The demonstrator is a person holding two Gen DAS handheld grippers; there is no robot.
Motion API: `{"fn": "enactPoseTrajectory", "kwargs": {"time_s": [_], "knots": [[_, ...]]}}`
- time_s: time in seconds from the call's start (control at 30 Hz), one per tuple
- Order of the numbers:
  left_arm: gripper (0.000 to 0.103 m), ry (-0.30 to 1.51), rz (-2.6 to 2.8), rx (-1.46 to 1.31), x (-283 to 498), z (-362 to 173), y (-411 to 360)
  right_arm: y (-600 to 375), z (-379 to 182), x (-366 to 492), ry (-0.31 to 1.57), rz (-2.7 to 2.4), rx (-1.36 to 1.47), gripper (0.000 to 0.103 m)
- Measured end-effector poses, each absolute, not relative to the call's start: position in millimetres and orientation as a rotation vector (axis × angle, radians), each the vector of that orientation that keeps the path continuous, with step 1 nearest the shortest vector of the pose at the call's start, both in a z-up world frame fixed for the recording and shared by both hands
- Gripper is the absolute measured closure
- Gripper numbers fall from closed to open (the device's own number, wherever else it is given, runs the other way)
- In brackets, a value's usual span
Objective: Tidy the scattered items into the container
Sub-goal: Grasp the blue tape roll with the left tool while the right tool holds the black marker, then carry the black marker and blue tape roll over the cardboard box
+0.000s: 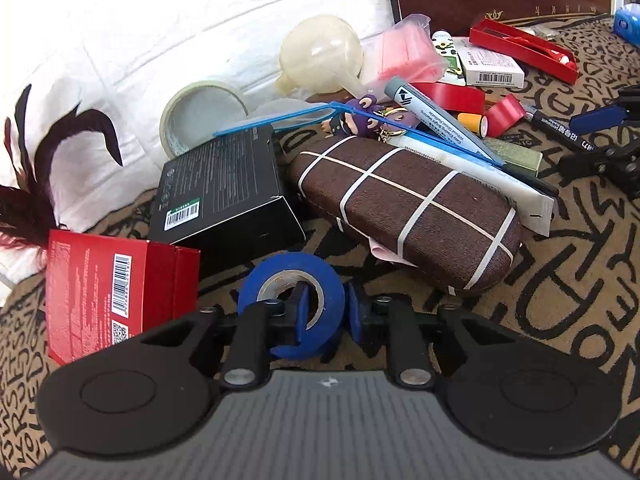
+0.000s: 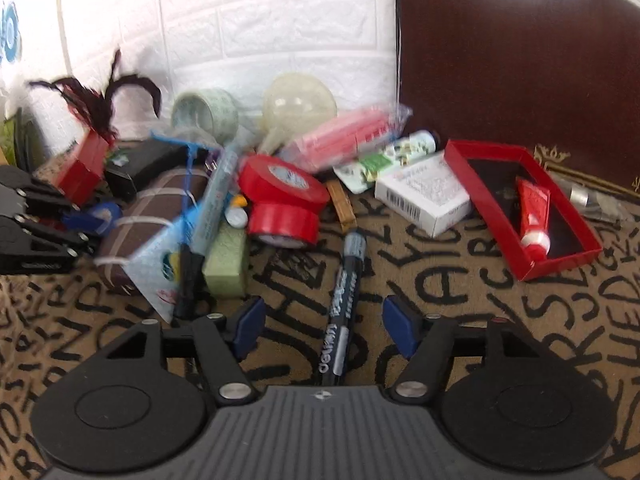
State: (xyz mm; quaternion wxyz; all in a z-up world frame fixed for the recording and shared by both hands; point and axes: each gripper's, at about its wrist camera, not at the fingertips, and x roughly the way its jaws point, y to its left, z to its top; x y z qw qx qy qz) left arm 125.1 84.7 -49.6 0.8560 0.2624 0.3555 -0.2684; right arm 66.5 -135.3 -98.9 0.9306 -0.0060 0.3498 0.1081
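My left gripper is shut on a blue tape roll, with one pad inside the core and the other against the outer wall. In the right wrist view that roll shows at the left edge, in the left gripper's fingers. My right gripper stands open. A black marker lies on the lettered cloth between its blue pads, untouched. An open red box holding a red tube sits to the right. A tall dark brown box stands behind it.
A heap fills the middle: a brown glasses case, a black box, a red carton, a clear tape roll, a funnel, red tape rolls, a white carton. A white brick wall closes the back.
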Motion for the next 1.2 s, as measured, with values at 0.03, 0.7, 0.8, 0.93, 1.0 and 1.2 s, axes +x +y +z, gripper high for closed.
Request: {"fn": "enactPoseTrajectory", "kwargs": {"time_s": [0.03,0.7,0.8,0.93,1.0,1.2], "knots": [[0.081,0.744,-0.558,0.545,125,-50,85,-135,-101,65,0.702,0.218,-0.017,0.045],[0.085,0.646,-0.619,0.318,51,-3,66,-153,-46,-4,0.536,0.252,0.059,0.090],[0.085,0.608,-0.669,0.321,31,14,46,-163,-27,-25,0.502,0.236,0.062,0.090],[0.085,0.538,-0.770,0.322,0,39,6,-193,-1,-60,0.452,0.176,0.081,0.090],[0.085,0.507,-0.836,0.311,-14,52,-19,-214,9,-79,0.429,0.127,0.084,0.090],[0.085,0.434,-1.034,0.306,-55,74,-114,-293,30,-131,0.392,-0.058,0.083,0.090]]}}
